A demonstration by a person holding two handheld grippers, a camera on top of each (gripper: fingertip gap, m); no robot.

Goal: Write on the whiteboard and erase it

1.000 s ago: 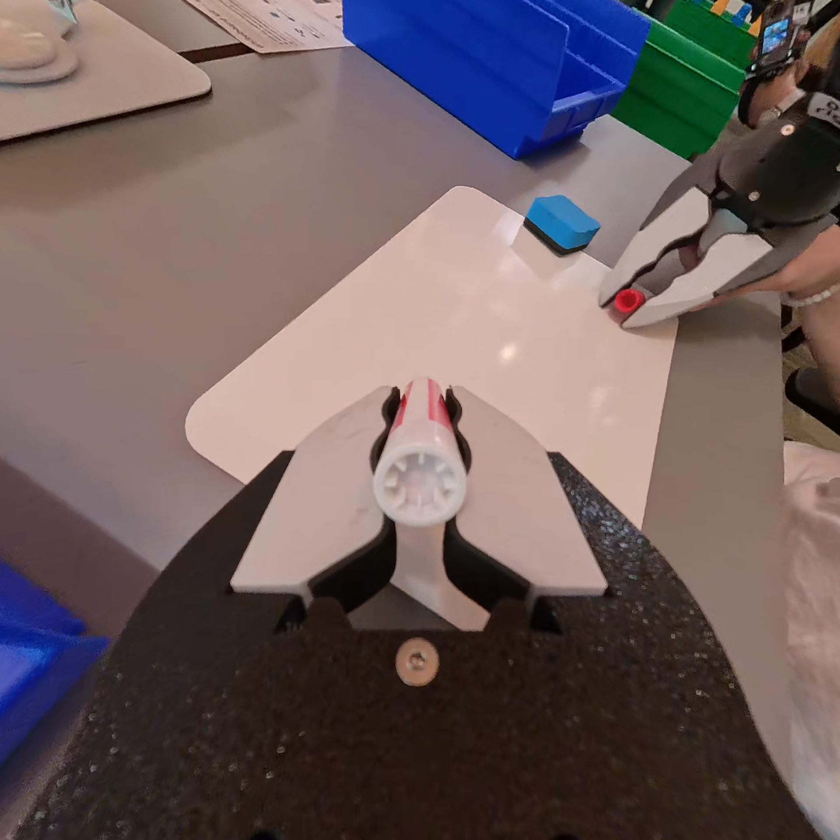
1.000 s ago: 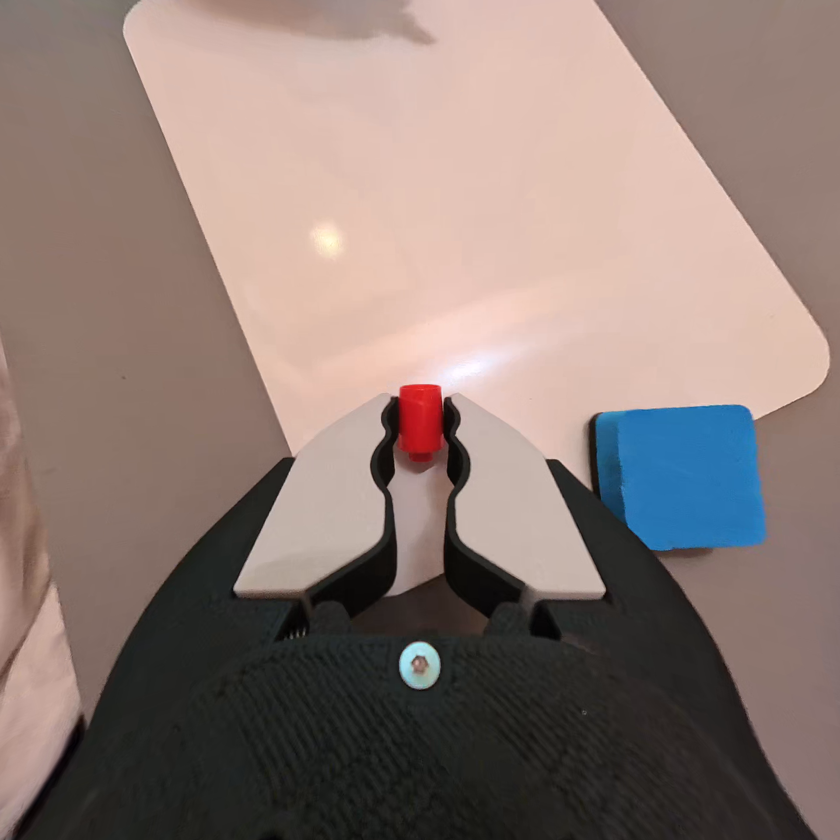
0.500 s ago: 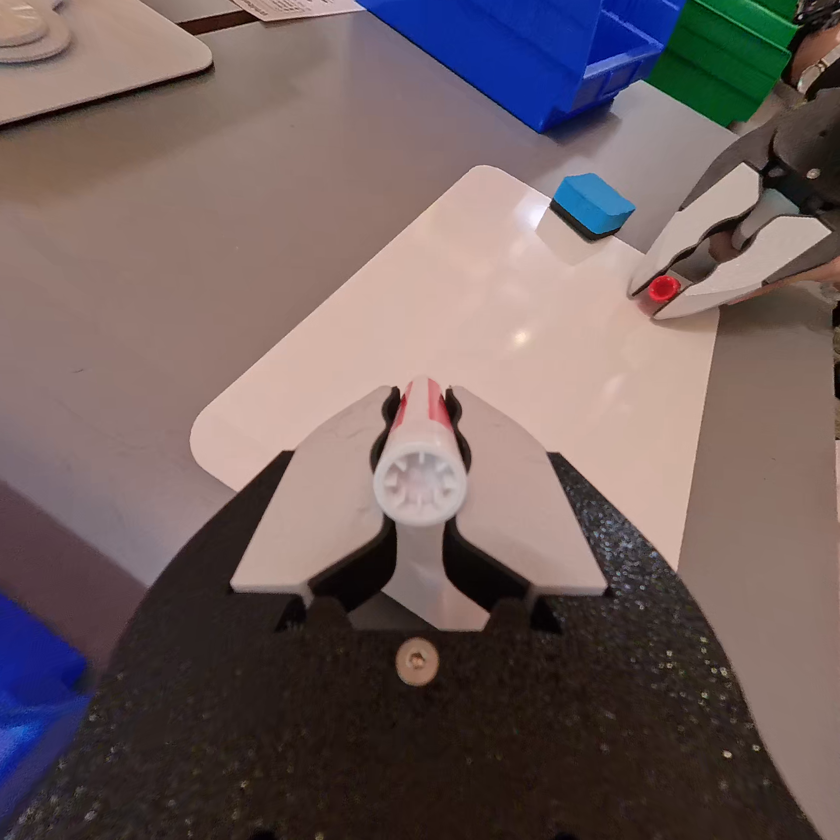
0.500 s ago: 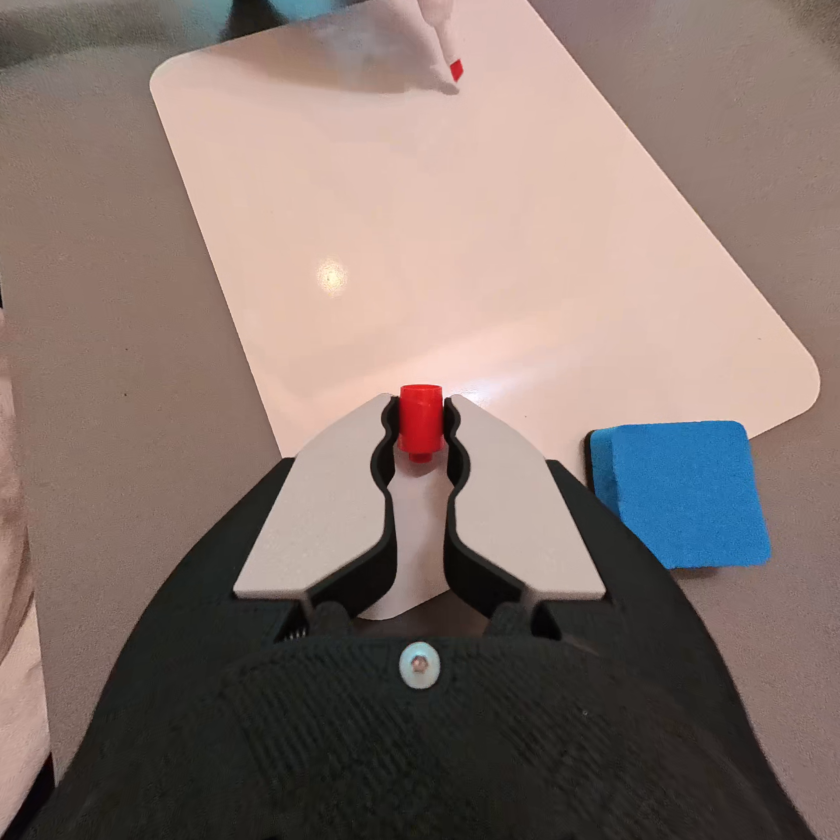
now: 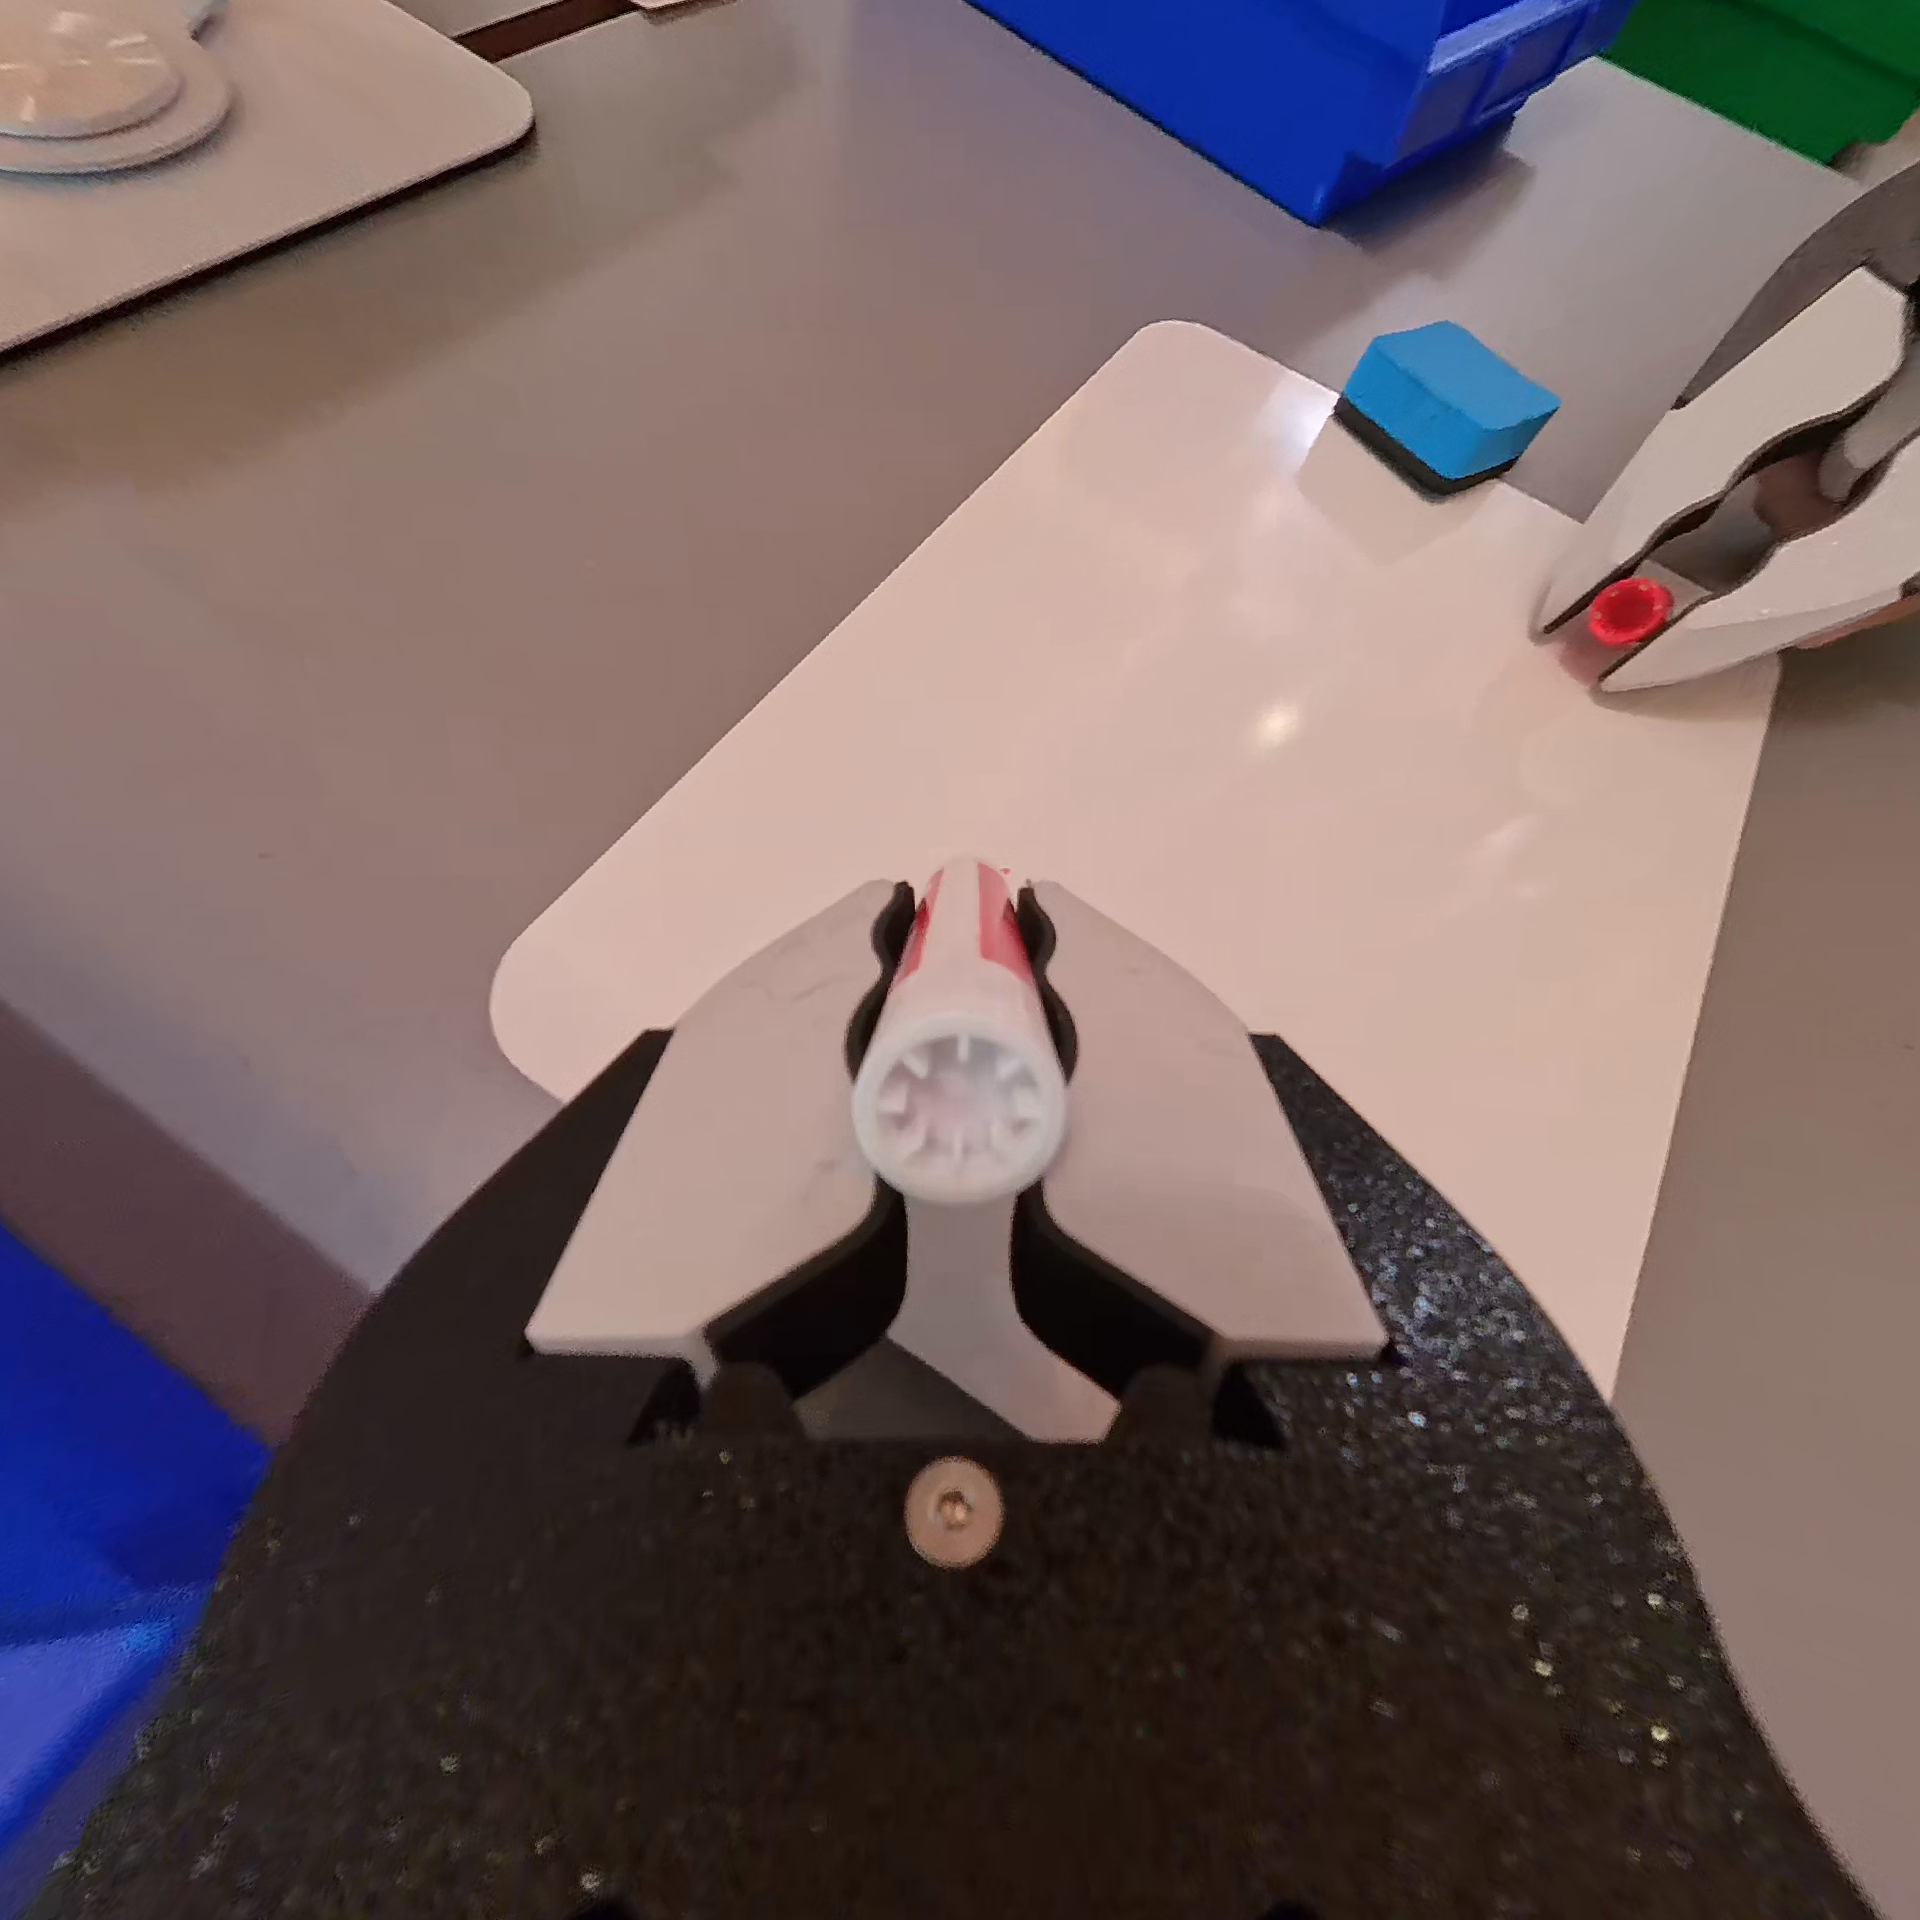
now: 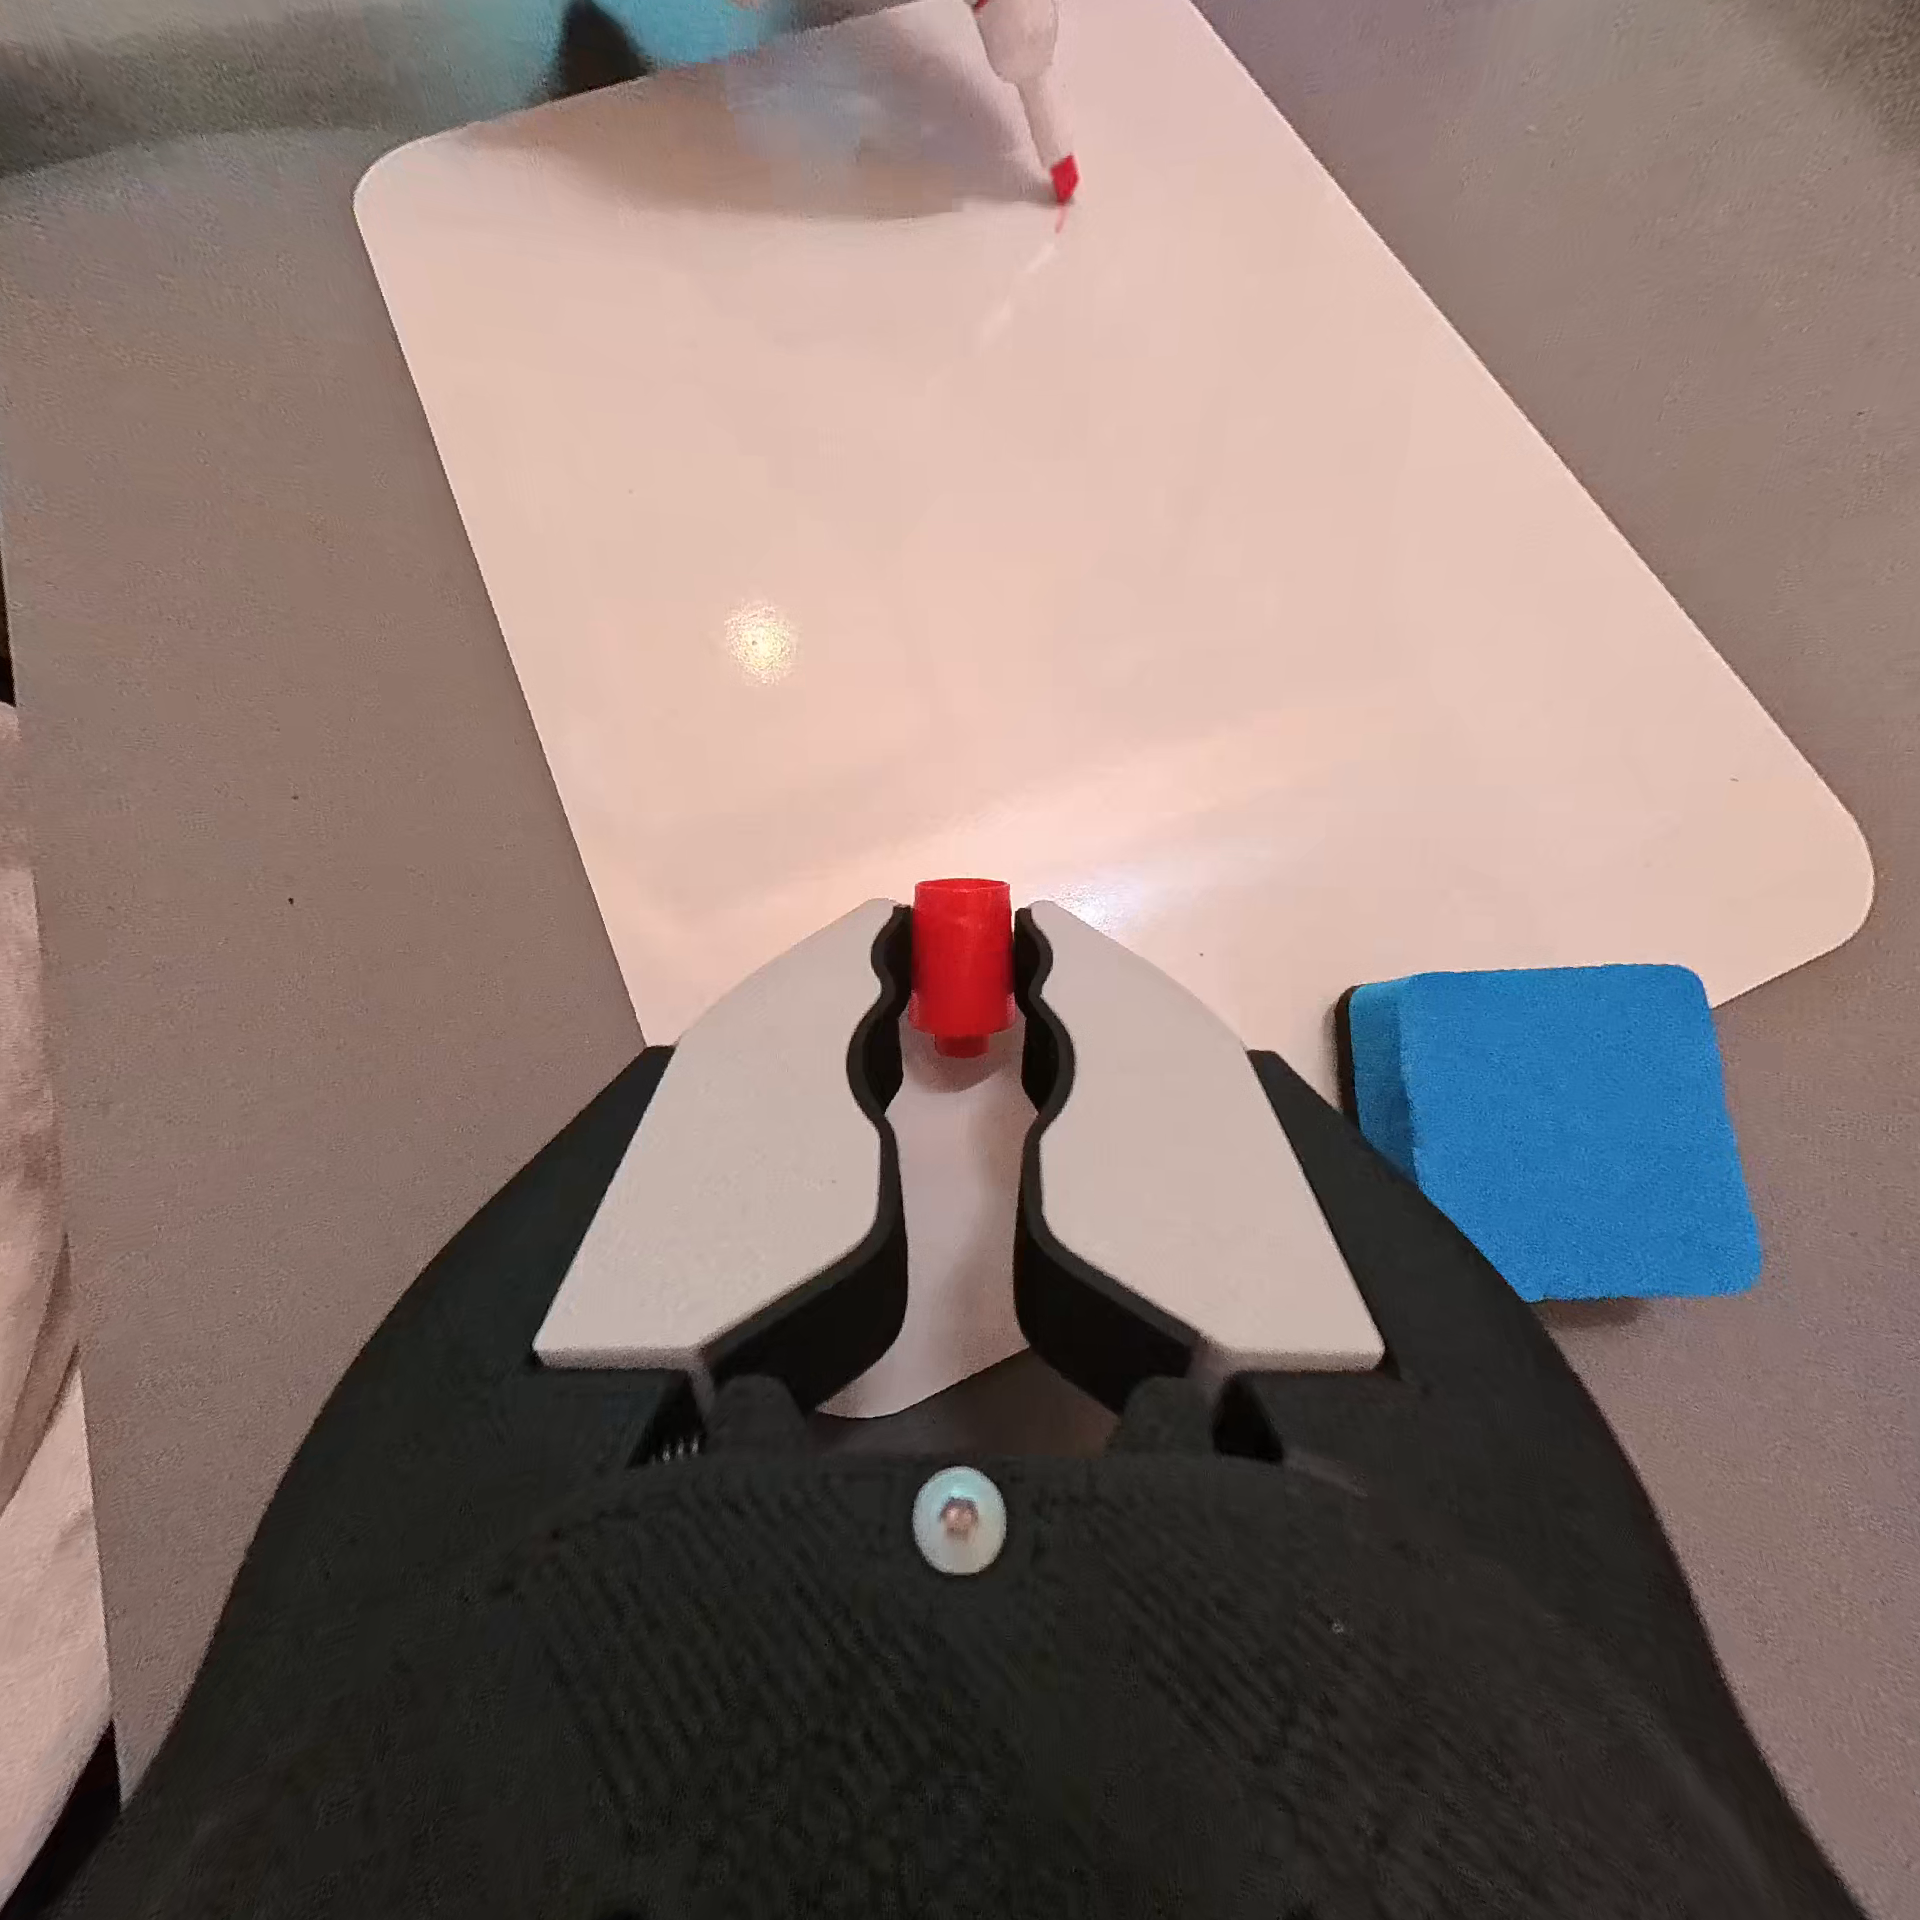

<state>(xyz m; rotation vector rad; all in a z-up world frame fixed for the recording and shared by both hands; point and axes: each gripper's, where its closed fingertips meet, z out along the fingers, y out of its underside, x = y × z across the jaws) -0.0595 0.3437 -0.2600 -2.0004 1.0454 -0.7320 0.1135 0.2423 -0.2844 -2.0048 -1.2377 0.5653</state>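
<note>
Left wrist view: the left gripper (image 5: 961, 904) is clamped on a white-and-red marker (image 5: 961, 1081), butt end toward the camera, above the whiteboard's (image 5: 1195, 790) near corner. At the far corner, the right gripper (image 5: 1605, 634) pinches the red cap (image 5: 1621, 610); the blue eraser (image 5: 1449, 416) sits beside that edge.

Right wrist view: the right gripper (image 6: 958, 925), narrowly closed, holds the cap (image 6: 958, 961) over the whiteboard's (image 6: 935, 540) near edge. The eraser (image 6: 1548, 1127) lies on the table (image 6: 229, 727), touching the board's edge. The marker (image 6: 1044, 114) tip touches the far edge, by a short red stroke.

A grey table (image 5: 540, 499) carries the whiteboard (image 6: 935, 540), blue eraser (image 6: 1548, 1132) and storage bins (image 5: 1351, 94).
</note>
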